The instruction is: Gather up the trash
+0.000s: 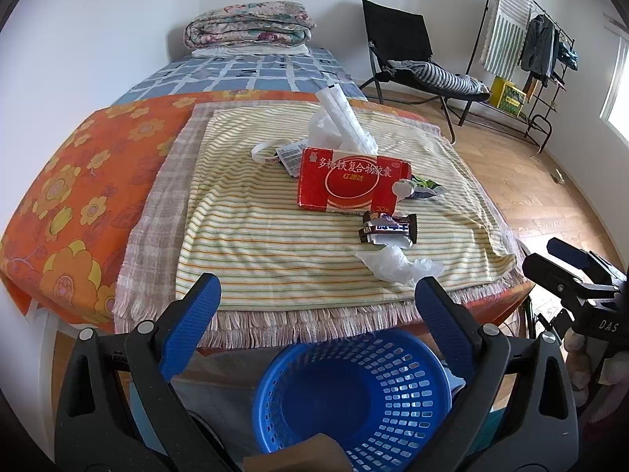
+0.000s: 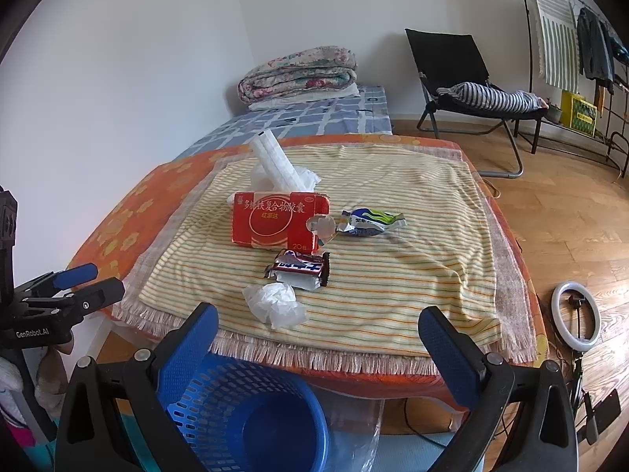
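Both wrist cams sit low just off the near edge of the bed, facing along it toward the far wall. The left one looks from a bit left, with the blue basket (image 1: pixel 352 397) right below its lens; the right one looks from further right. They share the striped cloth (image 1: pixel 275 212) and its trash, and each catches the other gripper at its edge.

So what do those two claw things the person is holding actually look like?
Both match: each claw is a black plastic frame with silver pivot bolts and two fingers tipped with blue textured pads. Seen from the other side, the left claw body reads "GenRobot.AI", and the right claw body shows the letters "DAS". No cables or sleeves are visible.
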The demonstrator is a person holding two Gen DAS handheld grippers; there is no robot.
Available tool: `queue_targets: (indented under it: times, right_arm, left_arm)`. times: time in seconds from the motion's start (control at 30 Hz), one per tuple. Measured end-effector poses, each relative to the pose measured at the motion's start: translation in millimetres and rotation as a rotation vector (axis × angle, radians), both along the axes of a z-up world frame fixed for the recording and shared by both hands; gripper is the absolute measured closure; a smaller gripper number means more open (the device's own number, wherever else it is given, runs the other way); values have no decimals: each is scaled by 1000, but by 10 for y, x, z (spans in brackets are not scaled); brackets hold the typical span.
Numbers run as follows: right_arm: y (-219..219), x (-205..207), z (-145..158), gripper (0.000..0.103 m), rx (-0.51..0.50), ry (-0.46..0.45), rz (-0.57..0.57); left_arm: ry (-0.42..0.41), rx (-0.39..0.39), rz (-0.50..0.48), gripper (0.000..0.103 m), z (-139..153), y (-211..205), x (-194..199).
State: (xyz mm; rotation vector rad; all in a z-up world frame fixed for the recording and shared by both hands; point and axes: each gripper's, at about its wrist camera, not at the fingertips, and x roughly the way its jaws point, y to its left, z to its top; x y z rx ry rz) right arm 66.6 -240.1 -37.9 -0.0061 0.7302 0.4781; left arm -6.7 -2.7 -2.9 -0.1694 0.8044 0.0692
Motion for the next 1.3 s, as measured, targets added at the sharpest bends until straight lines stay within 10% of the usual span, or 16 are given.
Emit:
queue_targets:
  times: [1.3]
  right_arm:
    - [-27,-6,-32,0,13,14,-11]
  left_arm:
    - [14,3,-7,2,-211,-135,-64]
